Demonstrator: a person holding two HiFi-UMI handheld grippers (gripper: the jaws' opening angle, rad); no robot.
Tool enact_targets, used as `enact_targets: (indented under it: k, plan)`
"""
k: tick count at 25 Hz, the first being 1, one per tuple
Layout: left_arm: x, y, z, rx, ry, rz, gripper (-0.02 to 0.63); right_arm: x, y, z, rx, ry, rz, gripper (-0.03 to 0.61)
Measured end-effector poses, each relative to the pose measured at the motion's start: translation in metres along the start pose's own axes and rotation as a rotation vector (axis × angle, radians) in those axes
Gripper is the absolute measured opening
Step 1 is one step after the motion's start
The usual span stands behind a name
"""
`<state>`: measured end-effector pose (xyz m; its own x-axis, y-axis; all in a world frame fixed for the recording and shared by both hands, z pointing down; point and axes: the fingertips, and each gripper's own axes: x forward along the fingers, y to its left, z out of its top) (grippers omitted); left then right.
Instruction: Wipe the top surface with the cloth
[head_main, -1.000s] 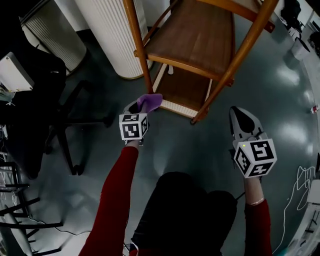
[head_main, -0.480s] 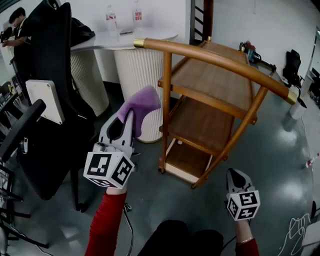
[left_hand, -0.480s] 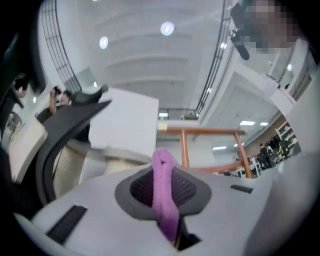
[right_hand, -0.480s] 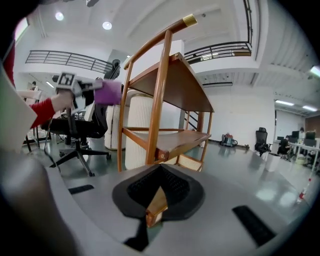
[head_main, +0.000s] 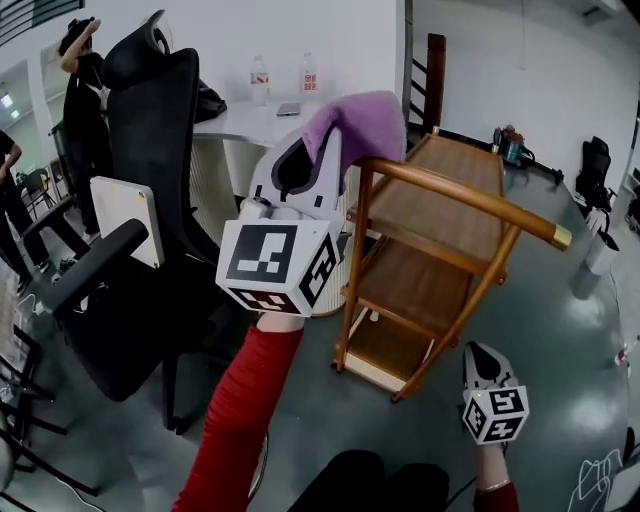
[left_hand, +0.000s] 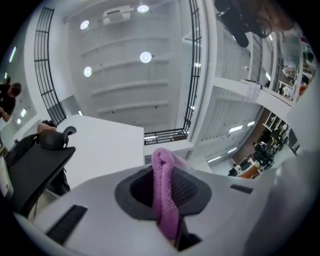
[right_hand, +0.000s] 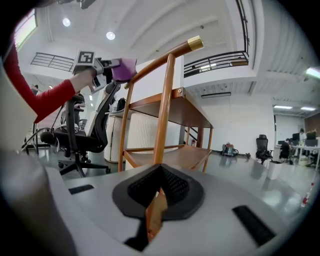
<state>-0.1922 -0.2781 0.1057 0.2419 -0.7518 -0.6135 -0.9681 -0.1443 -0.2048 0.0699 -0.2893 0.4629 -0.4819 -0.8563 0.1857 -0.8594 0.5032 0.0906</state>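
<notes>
A purple cloth (head_main: 362, 122) is pinched in my left gripper (head_main: 322, 150), which is shut on it and raised to the height of the wooden cart's curved handle rail (head_main: 470, 198). The cloth sits just left of the rail's near end. Beyond the rail lies the cart's top surface (head_main: 440, 200), brown and bare. In the left gripper view the cloth (left_hand: 165, 200) stands folded between the jaws. My right gripper (head_main: 484, 358) is low, near the floor beside the cart's front leg, shut with nothing held. From the right gripper view the cloth (right_hand: 124, 69) shows beside the rail.
A black office chair (head_main: 150, 250) stands close at the left. Behind it is a white round table (head_main: 245, 122) with two bottles. A person (head_main: 85, 90) stands at the far left. The cart's lower shelves (head_main: 420, 285) are bare. Grey floor spreads to the right.
My left gripper has risen with the cloth from beside the cart's leg to the handle rail's height. The head view has tilted up. The right gripper has stayed low.
</notes>
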Motion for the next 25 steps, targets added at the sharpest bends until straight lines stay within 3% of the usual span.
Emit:
enact_targets:
  k: [4, 8, 13, 18, 21, 25]
  plan:
    - [-0.035, -0.027, -0.071, -0.046, 0.13, -0.055, 0.048, -0.004, 0.009, -0.002, 0.007, -0.017, 0.015, 0.005]
    - [-0.083, -0.055, -0.171, -0.147, 0.297, -0.083, 0.048, -0.008, 0.009, -0.023, 0.01, 0.0, 0.008, 0.005]
    - [-0.161, -0.086, -0.31, -0.273, 0.537, -0.059, 0.048, -0.021, 0.003, -0.075, 0.022, 0.08, 0.002, 0.005]
    - [-0.259, -0.108, -0.432, -0.289, 0.821, 0.001, 0.048, -0.043, -0.006, -0.133, 0.064, 0.178, -0.018, 0.005]
    - [-0.306, -0.119, -0.485, -0.309, 0.983, 0.026, 0.048, -0.052, -0.011, -0.147, 0.076, 0.202, -0.022, 0.005]
    - [-0.342, -0.125, -0.526, -0.321, 1.11, 0.055, 0.048, -0.057, -0.014, -0.157, 0.081, 0.222, -0.027, 0.005]
